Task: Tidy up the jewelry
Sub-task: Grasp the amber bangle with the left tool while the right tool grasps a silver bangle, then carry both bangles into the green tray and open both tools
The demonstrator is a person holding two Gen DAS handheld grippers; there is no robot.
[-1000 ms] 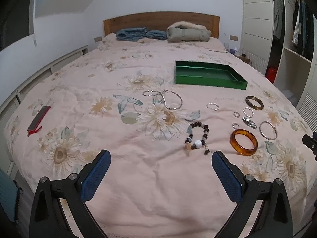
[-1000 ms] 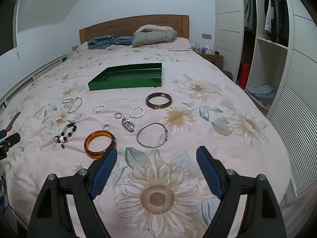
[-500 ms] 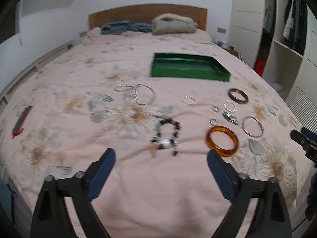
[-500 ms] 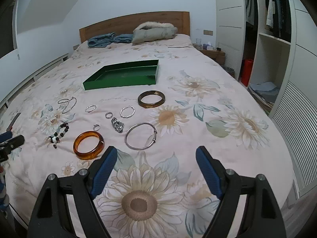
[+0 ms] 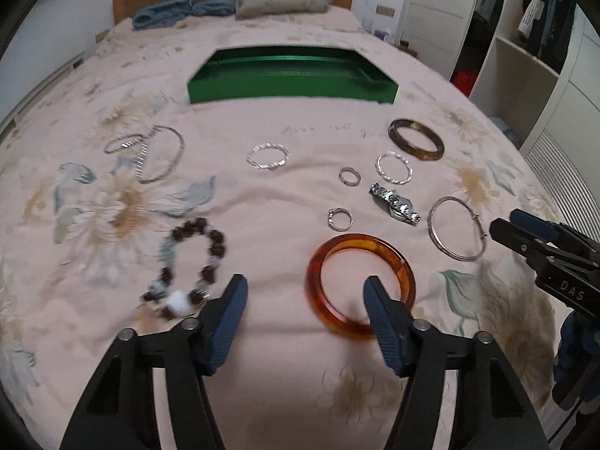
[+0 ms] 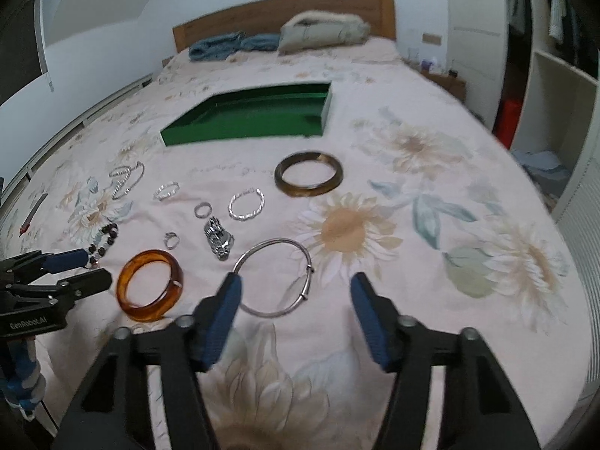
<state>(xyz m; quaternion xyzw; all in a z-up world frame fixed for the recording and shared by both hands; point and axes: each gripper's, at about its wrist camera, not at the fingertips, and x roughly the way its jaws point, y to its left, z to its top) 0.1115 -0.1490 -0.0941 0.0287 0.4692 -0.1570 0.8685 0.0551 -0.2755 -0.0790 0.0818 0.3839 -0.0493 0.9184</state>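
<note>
The left tool is spread wide and holds nothing; its right finger overlaps the amber bangle in view. The right tool is also wide open and empty, over the silver bangle. All jewelry lies on the bed, on the near side of the green tray: dark bangle, watch, rings, and the bead bracelet to the left of the amber bangle.
</note>
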